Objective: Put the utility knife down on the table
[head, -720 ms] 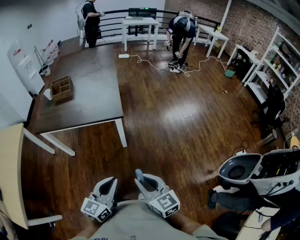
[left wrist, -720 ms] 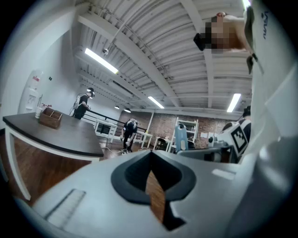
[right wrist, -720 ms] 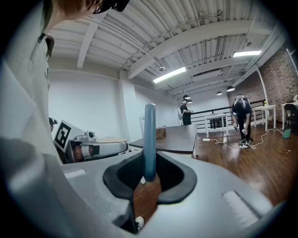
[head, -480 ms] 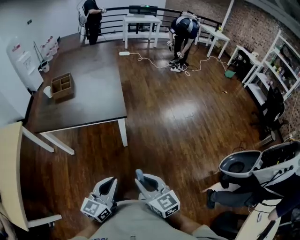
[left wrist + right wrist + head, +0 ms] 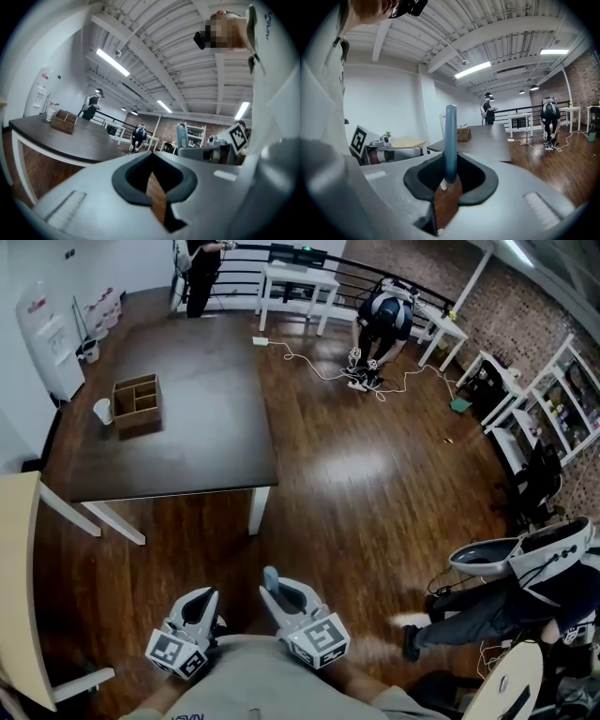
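Head view: where's the knife [image 5: 270, 576] now?

— Low in the frame, about six o'clock, close to the person's chest. It stands up out of the right gripper [image 5: 273, 581] as a slim blue handle.

Is it really held, or only resting there?

— Held, going by the right gripper view. The jaws are partway closed, their pads pressing the blue handle on both sides, and it rises straight up between them.

And the left gripper [image 5: 208, 597]?

— It sits beside the right one, at about seven o'clock. In its own view the jaws are drawn together with nothing between them; only a sliver of floor shows through.

How far off is the table [image 5: 187, 427]?

— Well apart, up at eleven o'clock from the grippers, across a stretch of bare wood floor. A box [image 5: 138, 401] and a cup [image 5: 103, 411] sit near its far left edge, and the rest of the top is bare.

So what is done?

— I'd judge only the carrying is under way. The knife is not yet over the table. What remains is to reach the near edge, lower the knife until it lies on the top, open the jaws and draw back.
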A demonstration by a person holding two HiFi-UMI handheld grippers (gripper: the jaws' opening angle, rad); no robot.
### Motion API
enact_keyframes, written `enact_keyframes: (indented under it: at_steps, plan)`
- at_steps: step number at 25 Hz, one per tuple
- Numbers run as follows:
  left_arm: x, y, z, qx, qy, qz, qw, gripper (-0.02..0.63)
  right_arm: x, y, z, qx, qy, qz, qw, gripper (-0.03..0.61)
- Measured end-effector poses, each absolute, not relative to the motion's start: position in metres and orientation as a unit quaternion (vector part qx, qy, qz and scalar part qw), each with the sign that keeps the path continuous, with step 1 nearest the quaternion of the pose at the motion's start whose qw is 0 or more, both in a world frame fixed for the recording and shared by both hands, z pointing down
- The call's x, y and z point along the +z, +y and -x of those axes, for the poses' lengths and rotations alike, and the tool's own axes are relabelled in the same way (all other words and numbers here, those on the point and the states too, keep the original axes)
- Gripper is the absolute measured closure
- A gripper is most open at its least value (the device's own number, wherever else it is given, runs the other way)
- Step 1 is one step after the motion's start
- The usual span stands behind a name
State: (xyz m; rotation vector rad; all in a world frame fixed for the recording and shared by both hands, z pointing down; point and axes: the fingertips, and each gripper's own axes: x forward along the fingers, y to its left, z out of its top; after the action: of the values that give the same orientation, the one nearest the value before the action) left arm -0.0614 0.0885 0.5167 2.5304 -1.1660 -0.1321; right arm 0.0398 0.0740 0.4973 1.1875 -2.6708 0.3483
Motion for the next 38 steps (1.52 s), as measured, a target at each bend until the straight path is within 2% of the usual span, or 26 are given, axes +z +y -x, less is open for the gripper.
enact_keyframes:
  at_steps: [16, 25, 38]
  plan:
    - [0.504, 0.052, 0.2, -0.07, -0.492, -0.854, 0.156, 0.612, 0.484, -0.009, 0.053, 0.09, -0.907, -0.393, 0.122, 0.512]
    - [0.513, 0.01, 0.223, -0.058, -0.51, -0.845, 0.153, 0.612, 0.502, -0.057, 0.09, 0.103, -0.918, -0.364, 0.124, 0.512]
    - [0.507, -0.134, 0.234, -0.007, -0.537, -0.832, 0.138, 0.612, 0.523, -0.202, 0.114, 0.133, -0.93, -0.319, 0.123, 0.512]
